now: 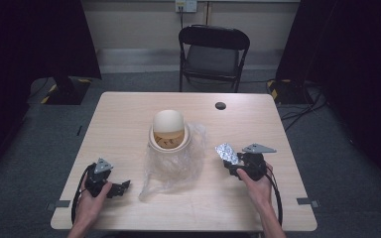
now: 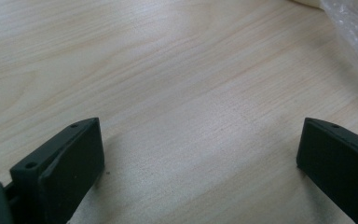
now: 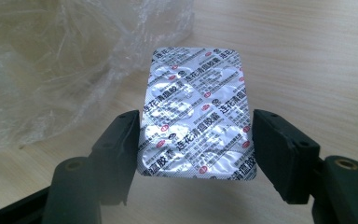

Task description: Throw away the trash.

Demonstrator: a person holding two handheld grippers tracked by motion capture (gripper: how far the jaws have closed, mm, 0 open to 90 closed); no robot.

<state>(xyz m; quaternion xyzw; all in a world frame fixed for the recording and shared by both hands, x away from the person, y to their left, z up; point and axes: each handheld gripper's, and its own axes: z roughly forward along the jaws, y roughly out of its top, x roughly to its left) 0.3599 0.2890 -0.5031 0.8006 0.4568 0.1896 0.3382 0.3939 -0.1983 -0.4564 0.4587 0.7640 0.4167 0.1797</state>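
Both forearms come in from the near edge of the tabletop (image 1: 129, 104), each hand wrapped around a tool. On the person's right, the right tool (image 1: 235, 161) holds a silver blister pack (image 1: 227, 152) between its jaws. In the right gripper view the blister pack (image 3: 196, 112) stands nearly upright, foil back with printed characters facing the camera, and the two black jaws press against its lower long edges, left and right; its upper half rises free above them. Just behind and to the left of the pack in that view lies a crumpled clear plastic bag (image 3: 51, 70).

From the high view the plastic bag (image 1: 171, 163) spreads across the middle of the tabletop, between the two tools, and a cream-coloured bowl (image 1: 168, 136) with a domed lid tilted up at its far side sits at the bag's far end. The pack is near the bag's right edge, apart from the bowl.

On the person's left, the left tool (image 1: 120, 188) rests low at the near left part of the tabletop, jaws spread wide with bare wood between them, holding nothing; a corner of the bag (image 2: 354, 28) shows at the upper right of the left gripper view.

A black folding chair (image 1: 213, 54) stands beyond the far edge.
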